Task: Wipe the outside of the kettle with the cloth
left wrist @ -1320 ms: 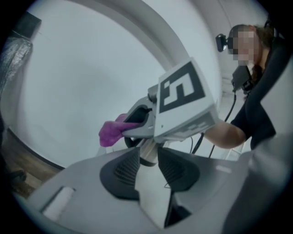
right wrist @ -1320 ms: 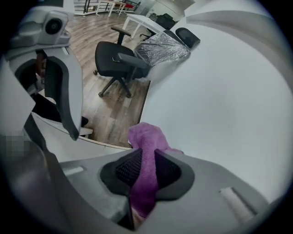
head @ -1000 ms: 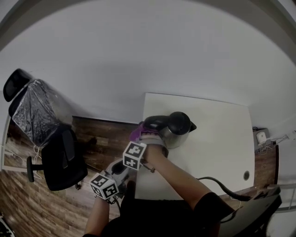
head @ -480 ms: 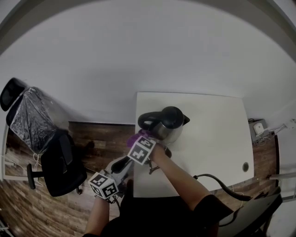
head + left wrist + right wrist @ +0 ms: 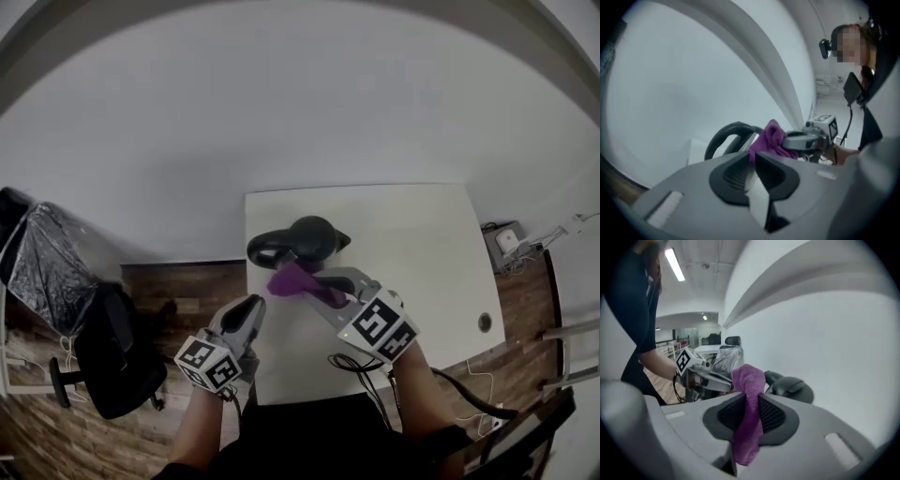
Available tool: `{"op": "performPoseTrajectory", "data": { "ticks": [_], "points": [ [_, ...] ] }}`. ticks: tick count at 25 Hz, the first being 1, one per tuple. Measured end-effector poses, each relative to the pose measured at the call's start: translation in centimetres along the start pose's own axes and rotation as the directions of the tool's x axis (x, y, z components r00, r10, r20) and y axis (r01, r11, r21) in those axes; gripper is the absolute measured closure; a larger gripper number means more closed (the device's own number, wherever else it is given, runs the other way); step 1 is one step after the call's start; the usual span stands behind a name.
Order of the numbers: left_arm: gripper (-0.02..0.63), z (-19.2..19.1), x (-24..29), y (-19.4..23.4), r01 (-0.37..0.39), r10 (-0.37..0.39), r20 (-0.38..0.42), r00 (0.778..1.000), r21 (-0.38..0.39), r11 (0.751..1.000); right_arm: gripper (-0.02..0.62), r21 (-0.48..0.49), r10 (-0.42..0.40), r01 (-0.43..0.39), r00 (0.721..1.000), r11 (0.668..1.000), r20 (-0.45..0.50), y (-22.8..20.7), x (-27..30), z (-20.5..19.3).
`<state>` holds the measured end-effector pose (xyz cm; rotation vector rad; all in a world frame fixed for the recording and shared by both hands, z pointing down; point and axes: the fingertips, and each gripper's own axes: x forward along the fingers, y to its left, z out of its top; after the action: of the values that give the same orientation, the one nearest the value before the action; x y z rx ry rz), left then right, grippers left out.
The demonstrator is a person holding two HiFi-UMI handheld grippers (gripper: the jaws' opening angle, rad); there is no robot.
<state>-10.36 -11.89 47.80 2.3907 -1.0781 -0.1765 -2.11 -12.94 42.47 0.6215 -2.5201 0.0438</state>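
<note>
The kettle (image 5: 307,238), steel with a black lid and black handle (image 5: 265,249), stands on the white table (image 5: 422,234) near its left edge. My right gripper (image 5: 317,289) is shut on a purple cloth (image 5: 294,279) and holds it just in front of the kettle's near side; whether they touch cannot be told. In the right gripper view the cloth (image 5: 748,380) hangs between the jaws, with the kettle (image 5: 791,389) beyond it. My left gripper (image 5: 249,315) hovers at the table's left edge, short of the handle (image 5: 725,140). Its jaws are closing with nothing between them.
A black office chair (image 5: 105,349) with a silvery cover stands on the wooden floor to the left. A black cable (image 5: 466,381) trails at the table's near right corner. A white wall runs behind the table.
The right gripper swung the cloth from the kettle's handle side round to its front and rose. The left gripper came up toward the table edge, its jaws narrowing.
</note>
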Motion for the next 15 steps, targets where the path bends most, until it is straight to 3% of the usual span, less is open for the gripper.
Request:
{"op": "performPoseTrajectory", "data": {
  "ticks": [3, 7, 9, 11, 13, 15],
  "points": [
    [0.603, 2.7, 1.8, -2.4, -0.01, 0.004, 0.071, 0.997, 0.092, 0.996, 0.517, 0.1, -0.159, 0.148, 0.98, 0.984, 0.121, -2.5, -4.9, 0.1],
    [0.603, 6.0, 3.2, -6.1, -0.018, -0.015, 0.123, 0.992, 0.259, 0.966, 0.517, 0.185, -0.343, 0.306, 0.913, 0.934, 0.221, -4.5, -9.0, -1.5],
    [0.603, 7.2, 3.4, -7.0, -0.051, -0.004, 0.145, 0.989, 0.371, 0.927, 0.517, 0.224, -0.43, 0.383, 0.874, 0.896, 0.227, -5.2, -10.6, -2.8],
    [0.603, 8.0, 3.6, -7.3, -0.103, 0.027, 0.163, 0.986, 0.477, 0.873, 0.517, 0.271, -0.516, 0.46, 0.833, 0.846, 0.198, -5.9, -12.3, -4.5],
    [0.603, 7.9, 4.1, -7.3, -0.136, 0.057, 0.165, 0.985, 0.517, 0.845, 0.517, 0.31, -0.57, 0.505, 0.803, 0.806, 0.173, -6.4, -13.6, -5.9],
    [0.603, 7.2, 4.6, -7.5, -0.132, 0.068, 0.145, 0.987, 0.489, 0.862, 0.517, 0.316, -0.591, 0.524, 0.789, 0.791, 0.167, -6.3, -14.4, -6.0]
  ]
}}
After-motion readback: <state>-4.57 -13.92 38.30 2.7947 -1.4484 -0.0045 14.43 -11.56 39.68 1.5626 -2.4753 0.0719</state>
